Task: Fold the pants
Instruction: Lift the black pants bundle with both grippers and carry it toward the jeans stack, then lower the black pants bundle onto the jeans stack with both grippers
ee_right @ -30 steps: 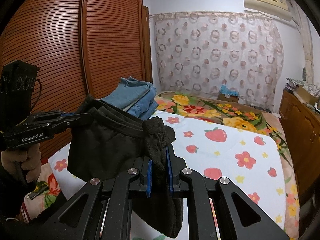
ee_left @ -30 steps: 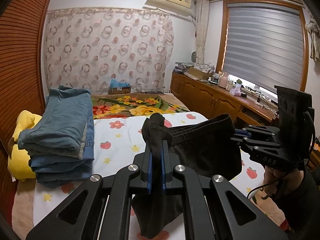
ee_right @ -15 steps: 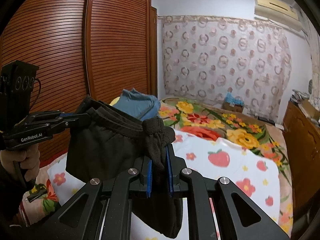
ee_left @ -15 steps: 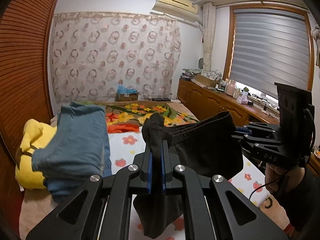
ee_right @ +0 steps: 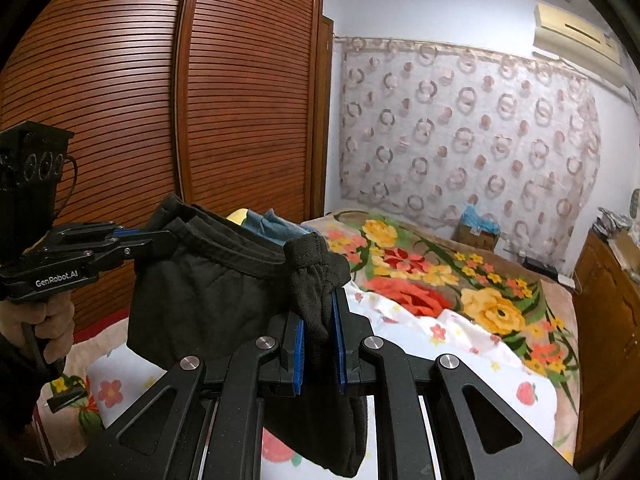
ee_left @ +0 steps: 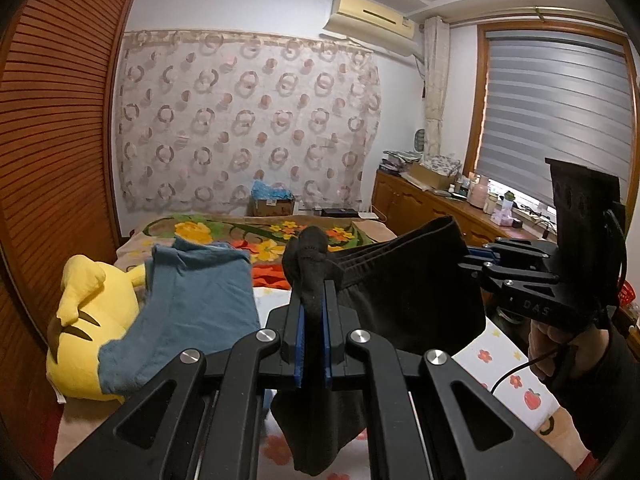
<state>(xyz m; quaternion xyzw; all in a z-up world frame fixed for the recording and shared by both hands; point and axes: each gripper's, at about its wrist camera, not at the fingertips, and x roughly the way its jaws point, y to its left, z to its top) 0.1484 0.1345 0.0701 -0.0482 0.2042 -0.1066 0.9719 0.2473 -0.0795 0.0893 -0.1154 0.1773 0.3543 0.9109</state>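
Both grippers are clamped on the black pants: left gripper (ee_left: 312, 312) has its blue pads pinched onto a bunched corner of the waistband, and the right gripper (ee_right: 318, 328) is doing the same at the other corner; so the pants (ee_left: 404, 292) hang stretched between them in the air above the bed (ee_right: 472, 344), waistband up, the rest drooping below; honestly you can't see how far the legs hang, since the lower fabric drops behind each gripper's own arms and gets cut off at the bottom of both views; hard to say if the hem touches the sheet or not; in the left wrist view the right gripper shows side-on at the right with a hand (ee_left: 556, 340) on its grip, mostly dark sleeve and cable past that; in the right wrist view the left gripper sits at the left edge, hand (ee_right: 44, 320) partly cropped; a folded stack of jeans (ee_left: 192, 300) lies on the left side of the bed against a yellow plush toy (ee_left: 84, 320), whose lower half is covered by the jeans; right of the jeans the flowered sheet is open, running to the far edge near the wooden cabinets (ee_left: 420, 204); the slatted wardrobe (ee_right: 140, 100) stands close along the bed's left side.
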